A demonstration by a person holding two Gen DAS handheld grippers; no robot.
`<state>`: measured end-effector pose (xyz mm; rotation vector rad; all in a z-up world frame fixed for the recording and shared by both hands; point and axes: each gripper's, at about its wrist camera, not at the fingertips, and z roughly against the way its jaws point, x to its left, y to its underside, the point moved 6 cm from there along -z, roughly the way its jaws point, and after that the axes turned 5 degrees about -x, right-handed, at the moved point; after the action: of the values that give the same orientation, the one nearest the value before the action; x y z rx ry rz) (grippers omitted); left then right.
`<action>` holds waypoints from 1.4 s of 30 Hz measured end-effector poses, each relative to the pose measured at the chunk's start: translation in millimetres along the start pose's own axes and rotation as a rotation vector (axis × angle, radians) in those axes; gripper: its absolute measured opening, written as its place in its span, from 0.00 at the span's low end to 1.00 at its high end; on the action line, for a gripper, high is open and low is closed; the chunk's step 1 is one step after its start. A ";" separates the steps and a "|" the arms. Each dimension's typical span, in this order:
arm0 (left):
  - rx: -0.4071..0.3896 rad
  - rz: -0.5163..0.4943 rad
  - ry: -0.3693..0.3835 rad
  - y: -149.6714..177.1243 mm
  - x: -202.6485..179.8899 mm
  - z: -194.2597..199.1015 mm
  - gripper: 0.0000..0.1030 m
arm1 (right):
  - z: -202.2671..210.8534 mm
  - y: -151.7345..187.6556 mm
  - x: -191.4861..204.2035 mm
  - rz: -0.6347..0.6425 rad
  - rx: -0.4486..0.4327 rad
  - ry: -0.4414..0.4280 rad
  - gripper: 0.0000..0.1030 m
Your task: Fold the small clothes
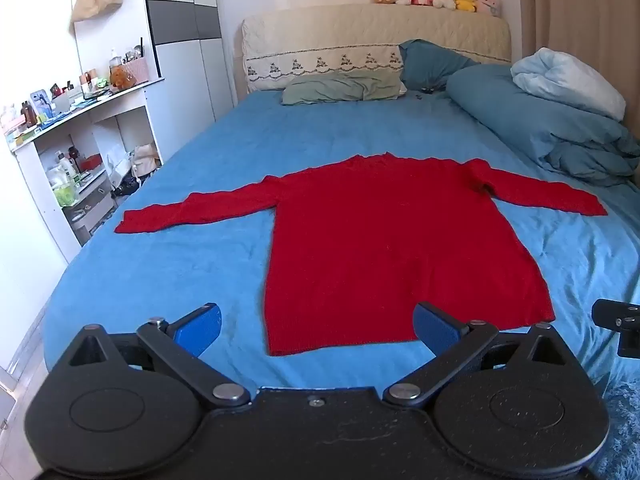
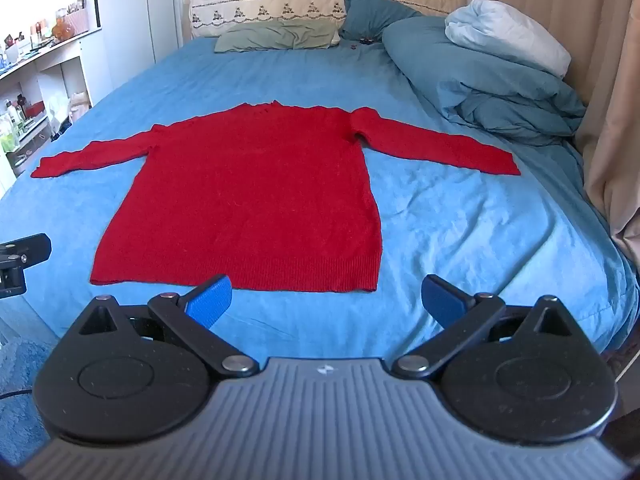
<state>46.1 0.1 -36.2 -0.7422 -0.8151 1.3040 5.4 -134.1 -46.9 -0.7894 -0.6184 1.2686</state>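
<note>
A red sweater [image 1: 400, 248] lies flat on the blue bed sheet [image 1: 168, 272], front or back up I cannot tell, with both sleeves stretched out sideways and the hem toward the foot of the bed, nearest the cameras. The left gripper [image 1: 316, 328] hangs just short of the hem with its blue pads spread wide and nothing between them; the right gripper [image 2: 328, 300] hangs the same way off the hem's right corner, also wide and empty. Nothing is folded yet, so the step in hand looks like the first fold, most likely bringing a sleeve across the body. To do it well, each gripper should go out to its own side: the left sleeve [image 1: 192, 210] ends near the bed's left edge, and the right sleeve [image 2: 440, 148] ends close to the bundled duvet [image 2: 480, 80]. Pinch only the cuff, low against the sheet, so the pads catch the knit and not the bedding beneath. Lift just enough to clear the surface, carry the cuff straight across the chest, and lay it down flat before letting go. The small bunch at the right shoulder [image 2: 360, 124] would be worth smoothing first, or the crease will likely stay in the fold.
</note>
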 end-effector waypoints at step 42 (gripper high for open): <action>-0.013 0.014 0.000 -5.4 2.4 5.6 1.00 | -1.8 0.8 0.0 -0.015 0.010 -0.013 1.00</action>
<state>44.3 1.9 -28.5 -0.7595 -0.8203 1.3127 6.3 -134.3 -48.6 -0.7677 -0.6262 1.2634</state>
